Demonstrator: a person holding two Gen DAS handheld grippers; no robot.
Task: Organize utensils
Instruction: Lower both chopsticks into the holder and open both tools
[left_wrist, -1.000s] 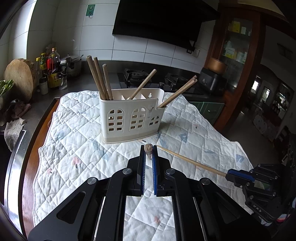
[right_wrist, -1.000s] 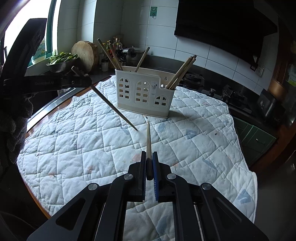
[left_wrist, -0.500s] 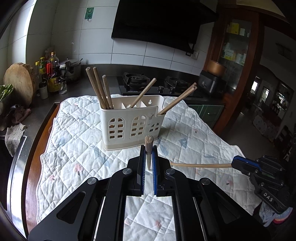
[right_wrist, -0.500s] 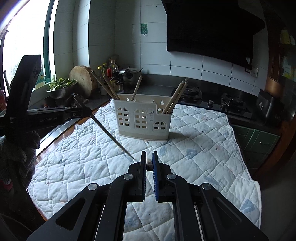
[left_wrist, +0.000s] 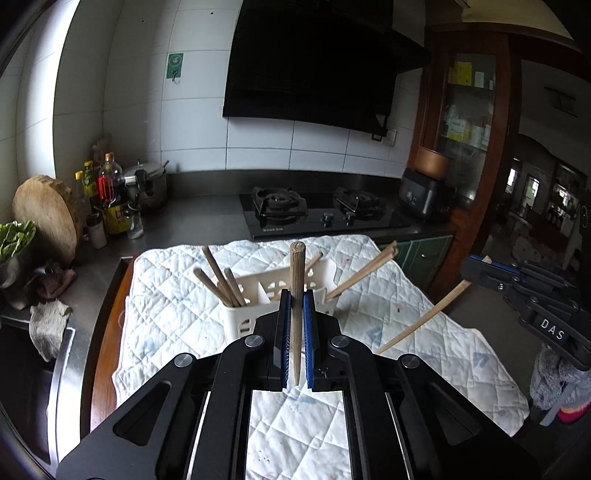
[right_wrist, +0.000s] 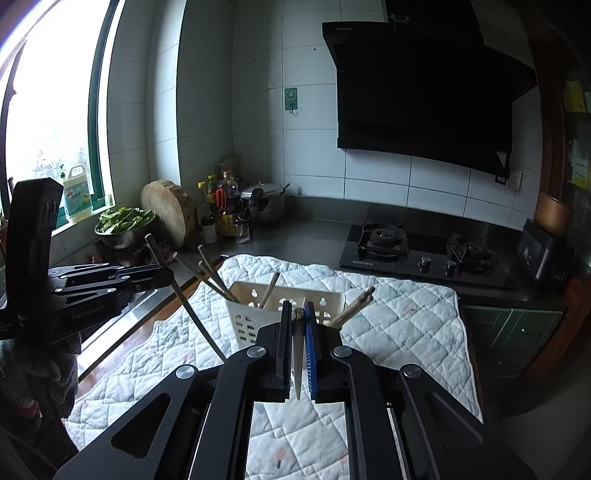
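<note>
The quilted white cloth spreads out ahead of and beneath both sets of fingers, its far edge ending short of the black gas hob and its left edge running along a wooden table border beside a steel sink. Bare cloth lies to either side of the holder, with more of it to the right.

The left gripper pinches a wooden chopstick between its blue-lined fingers. The stick stands nearly upright, blunt end up above the fingertips, thin end pointing down toward the cloth. The right gripper likewise clamps a chopstick, seen almost end-on, its long axis running steeply down between the fingers with the thick end near the fingertips. From the left wrist view that same stick slants down and to the left from the right gripper, tip over the cloth.

Directly ahead of both pairs of fingertips stands the white slotted utensil holder. Three chopsticks lean leftward out of its left compartment, one rises from a middle slot, and a pair slants out to the right. These leaning ends crowd the holder's openings.

Beyond the holder to the left sit a round wooden chopping block, bottles, a pot and a bowl of greens.
</note>
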